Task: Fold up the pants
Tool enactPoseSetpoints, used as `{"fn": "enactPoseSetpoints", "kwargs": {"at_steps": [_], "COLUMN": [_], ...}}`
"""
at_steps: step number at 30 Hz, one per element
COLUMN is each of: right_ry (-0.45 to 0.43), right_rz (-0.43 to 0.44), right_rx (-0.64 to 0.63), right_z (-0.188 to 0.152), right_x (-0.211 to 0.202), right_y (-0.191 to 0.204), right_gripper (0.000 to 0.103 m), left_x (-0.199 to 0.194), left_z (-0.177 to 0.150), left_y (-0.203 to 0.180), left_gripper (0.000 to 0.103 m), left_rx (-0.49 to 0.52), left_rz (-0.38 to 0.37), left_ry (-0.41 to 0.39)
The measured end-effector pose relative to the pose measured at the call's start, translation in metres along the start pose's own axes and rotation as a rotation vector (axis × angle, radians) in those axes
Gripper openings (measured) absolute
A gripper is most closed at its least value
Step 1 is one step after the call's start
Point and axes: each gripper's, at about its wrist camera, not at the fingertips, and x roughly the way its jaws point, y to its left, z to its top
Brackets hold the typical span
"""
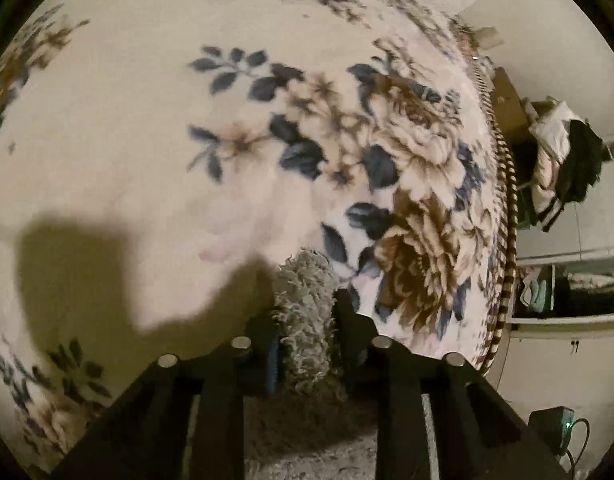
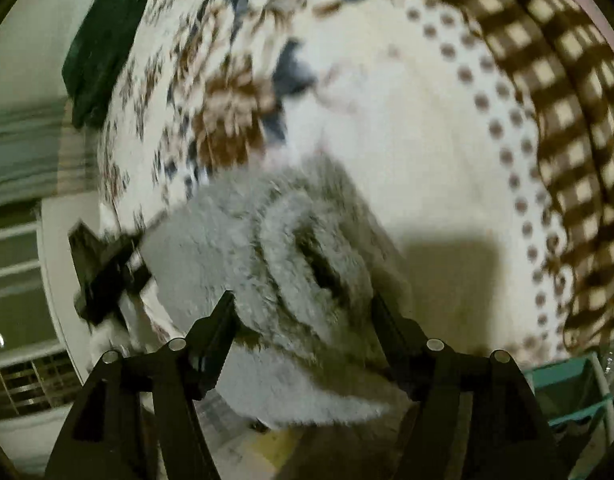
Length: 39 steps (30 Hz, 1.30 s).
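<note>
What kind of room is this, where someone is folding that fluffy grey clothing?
Most likely a bedroom at home. The fuzzy grey pants lie on a wide soft surface covered by a flowered blanket, probably a bed. A heap of clothes and shelves stand beside it.

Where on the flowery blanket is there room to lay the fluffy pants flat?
Room: the plain cream patch of blanket, left of the blue-leaf flowers. Another cream patch inside the dotted border. Crowded: the bunched fluffy pants by both grippers, left, right.
</note>
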Motion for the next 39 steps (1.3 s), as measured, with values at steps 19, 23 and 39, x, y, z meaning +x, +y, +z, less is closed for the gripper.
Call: {"fn": "enactPoseSetpoints", "kwargs": {"at_steps": [19, 23, 39], "right_ry": [-0.220, -0.192, -0.062], "right_rz": [-0.200, -0.204, -0.038], "right_rx": [-0.125, -0.082, 0.102], "right_z": [0.030, 0.043, -0.066], "right_x": [-0.004, -0.003, -0.002], "right_y": [0.036, 0.034, -0.035], "right_gripper": [0.040, 0.054, 0.018], "left_x": [-0.055, -0.064, -0.059], "left_z": [-0.031, -0.040, -0.128], "left_y": [-0.037, -0.044, -0.040], "left_gripper": [0.088, 0.088, 0.088], "left_rx": [0.109, 0.120, 0.112], "left_rz": [0.145, 0.136, 0.169], "left_ry": [-0.064, -0.057, 0.048]}}
